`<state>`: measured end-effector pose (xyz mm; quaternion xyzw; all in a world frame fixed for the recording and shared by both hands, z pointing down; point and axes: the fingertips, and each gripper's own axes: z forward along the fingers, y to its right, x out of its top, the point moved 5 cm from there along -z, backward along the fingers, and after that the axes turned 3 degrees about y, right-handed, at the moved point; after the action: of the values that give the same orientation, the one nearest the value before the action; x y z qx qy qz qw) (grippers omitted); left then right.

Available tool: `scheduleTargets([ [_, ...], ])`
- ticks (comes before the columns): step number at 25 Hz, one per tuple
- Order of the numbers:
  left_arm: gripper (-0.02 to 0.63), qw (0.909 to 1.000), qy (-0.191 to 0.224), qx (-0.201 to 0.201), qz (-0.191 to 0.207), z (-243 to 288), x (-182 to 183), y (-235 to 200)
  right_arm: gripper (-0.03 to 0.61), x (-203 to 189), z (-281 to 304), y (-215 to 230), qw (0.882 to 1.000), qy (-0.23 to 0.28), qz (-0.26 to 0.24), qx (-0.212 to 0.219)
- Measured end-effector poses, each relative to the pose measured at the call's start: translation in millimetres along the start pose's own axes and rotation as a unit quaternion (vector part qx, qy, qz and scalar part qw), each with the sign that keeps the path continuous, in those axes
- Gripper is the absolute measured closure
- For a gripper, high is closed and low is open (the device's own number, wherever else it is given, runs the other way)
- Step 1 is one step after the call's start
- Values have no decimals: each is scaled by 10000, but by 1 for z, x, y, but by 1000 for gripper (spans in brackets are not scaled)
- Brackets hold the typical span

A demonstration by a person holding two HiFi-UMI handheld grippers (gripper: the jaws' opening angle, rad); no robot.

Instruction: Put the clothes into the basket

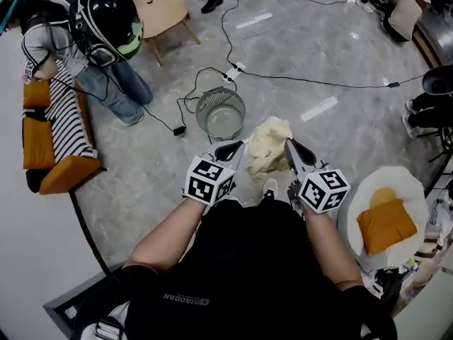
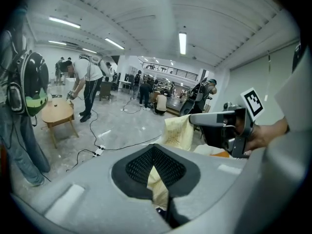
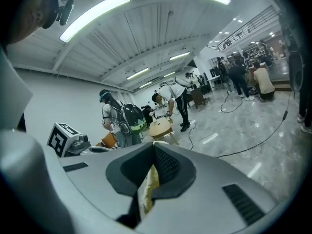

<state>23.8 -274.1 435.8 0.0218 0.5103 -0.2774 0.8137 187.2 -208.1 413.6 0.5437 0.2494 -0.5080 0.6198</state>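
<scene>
Grey floor: basket, cables, wooden table.

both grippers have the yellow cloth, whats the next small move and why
Probably carry the cream garment forward until it hangs over the basket. The left gripper and right gripper are each shut on it, and the basket stands on the floor a little ahead, so letting go now would likely miss.
</scene>
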Motion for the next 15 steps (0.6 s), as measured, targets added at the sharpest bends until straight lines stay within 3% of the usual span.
scheduleTargets([
  [7, 611, 9974, 119, 649, -274, 37, 22, 18, 561, 31, 15, 55, 9976, -256, -159, 623],
  [15, 611, 9865, 105, 1489, -672, 32, 13, 15, 561, 32, 31, 81, 9915, -560, -338, 1125],
])
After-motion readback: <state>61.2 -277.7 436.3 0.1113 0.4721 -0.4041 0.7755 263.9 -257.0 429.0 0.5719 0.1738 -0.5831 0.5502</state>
